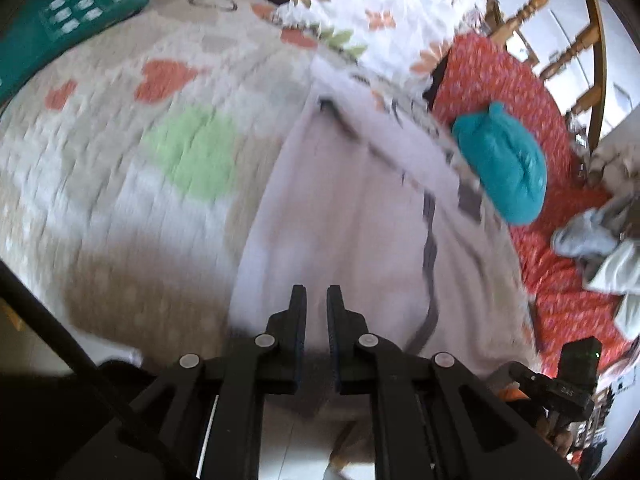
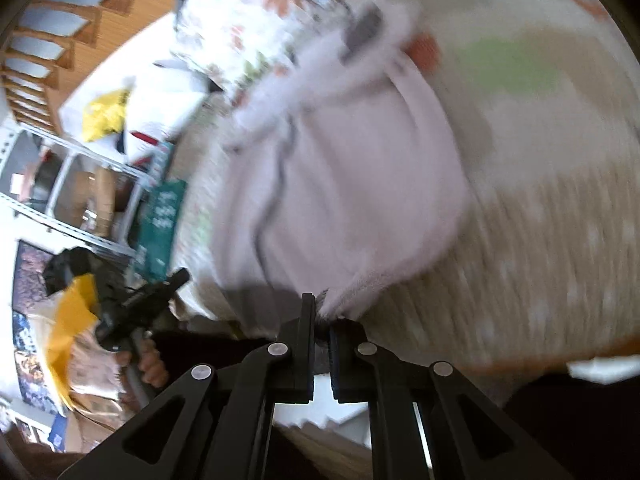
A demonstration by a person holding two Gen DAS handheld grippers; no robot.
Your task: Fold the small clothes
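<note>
Between right gripper [image 2: 322, 312] jaws, garment [image 2: 340, 184] hem.

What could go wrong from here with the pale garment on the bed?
1. The right tool pinches only a thin bit of hem on the pale pink garment; a tug could slip it free.
2. The left tool is narrowly gapped over the cloth, with no fabric visibly between its fingers, so the fold may be dragged from one corner and skew.
3. Both views are motion-blurred; a fast sweep might push the garment into the teal bundle or floral pillow.
</note>
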